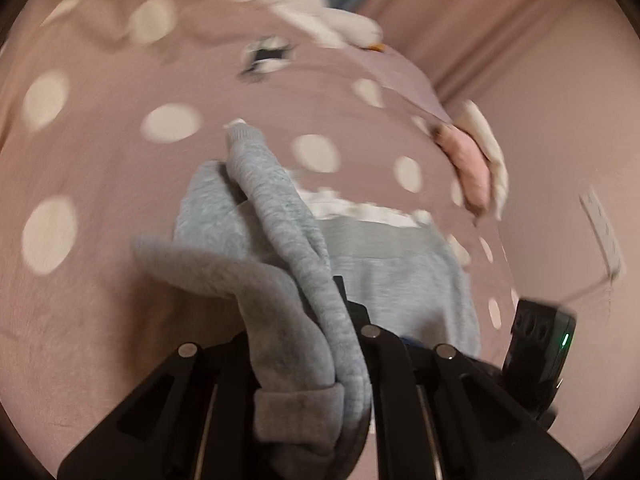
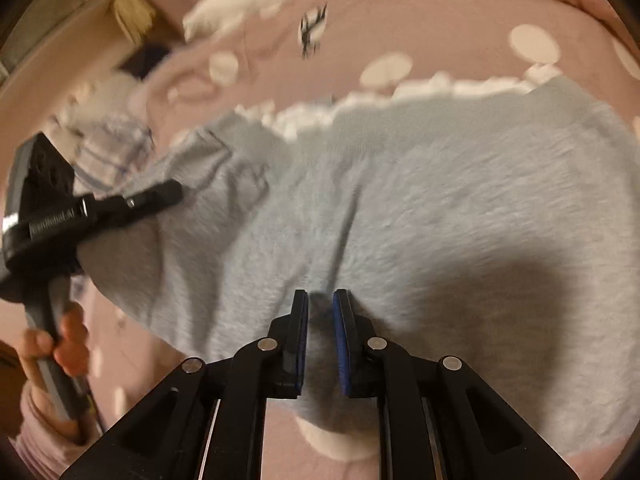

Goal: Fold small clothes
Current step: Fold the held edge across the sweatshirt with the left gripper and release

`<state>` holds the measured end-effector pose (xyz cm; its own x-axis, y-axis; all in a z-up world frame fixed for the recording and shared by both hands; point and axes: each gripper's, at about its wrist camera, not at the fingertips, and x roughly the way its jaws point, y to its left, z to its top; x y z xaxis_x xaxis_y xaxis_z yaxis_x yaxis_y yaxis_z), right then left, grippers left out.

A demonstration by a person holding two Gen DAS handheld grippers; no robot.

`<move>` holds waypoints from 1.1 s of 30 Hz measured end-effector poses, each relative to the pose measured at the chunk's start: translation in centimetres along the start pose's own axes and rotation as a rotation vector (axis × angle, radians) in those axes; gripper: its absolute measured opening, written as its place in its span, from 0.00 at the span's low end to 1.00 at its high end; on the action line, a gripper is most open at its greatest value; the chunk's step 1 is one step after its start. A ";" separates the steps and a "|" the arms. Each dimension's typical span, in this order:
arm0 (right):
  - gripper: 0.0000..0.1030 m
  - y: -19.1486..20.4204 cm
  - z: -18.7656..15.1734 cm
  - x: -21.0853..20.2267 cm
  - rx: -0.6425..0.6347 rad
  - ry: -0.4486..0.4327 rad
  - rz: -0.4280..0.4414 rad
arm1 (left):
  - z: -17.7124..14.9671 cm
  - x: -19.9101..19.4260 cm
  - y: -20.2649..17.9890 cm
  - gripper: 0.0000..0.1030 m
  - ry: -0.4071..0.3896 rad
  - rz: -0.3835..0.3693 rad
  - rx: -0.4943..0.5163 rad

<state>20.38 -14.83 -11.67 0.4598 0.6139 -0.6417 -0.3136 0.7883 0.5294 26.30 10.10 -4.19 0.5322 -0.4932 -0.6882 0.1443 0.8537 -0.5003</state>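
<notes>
A small light-grey sweatshirt (image 2: 440,184) with a white frilled edge lies spread on the spotted pink bedspread (image 1: 100,152). In the left wrist view its sleeve (image 1: 272,208) is lifted and drapes over my left gripper (image 1: 320,320), which is shut on it; the cloth hides one finger. The right wrist view shows that same left gripper (image 2: 120,204) at the left, held by a hand (image 2: 68,340). My right gripper (image 2: 320,312) is shut on a pinched fold near the sweatshirt's near edge, with grey cloth between its blue pads (image 2: 342,332). The right gripper's body (image 1: 540,352) shows at lower right in the left wrist view.
A white plush toy (image 1: 320,12) lies at the far side of the bed. A pink and cream cloth (image 1: 472,164) sits at the bed's right edge. A checked garment (image 2: 108,148) lies just beyond the left gripper. The bedspread drops away at right (image 1: 500,220).
</notes>
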 end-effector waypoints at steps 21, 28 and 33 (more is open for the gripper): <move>0.77 -13.1 -0.6 -2.1 0.660 -0.094 0.566 | -4.4 7.9 -12.8 0.65 0.203 -0.145 0.381; 0.78 -13.3 -0.6 -2.0 0.656 -0.084 0.592 | -5.8 4.7 -7.4 0.65 0.159 -0.121 0.215; 0.79 -14.4 -1.6 -3.2 0.686 -0.130 0.603 | -6.8 2.3 -3.2 0.65 0.140 -0.105 0.114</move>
<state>22.05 -28.08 -18.13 0.4811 0.8703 -0.1052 0.0121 0.1134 0.9935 21.38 5.06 -7.79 0.3896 -0.5921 -0.7054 0.2909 0.8059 -0.5157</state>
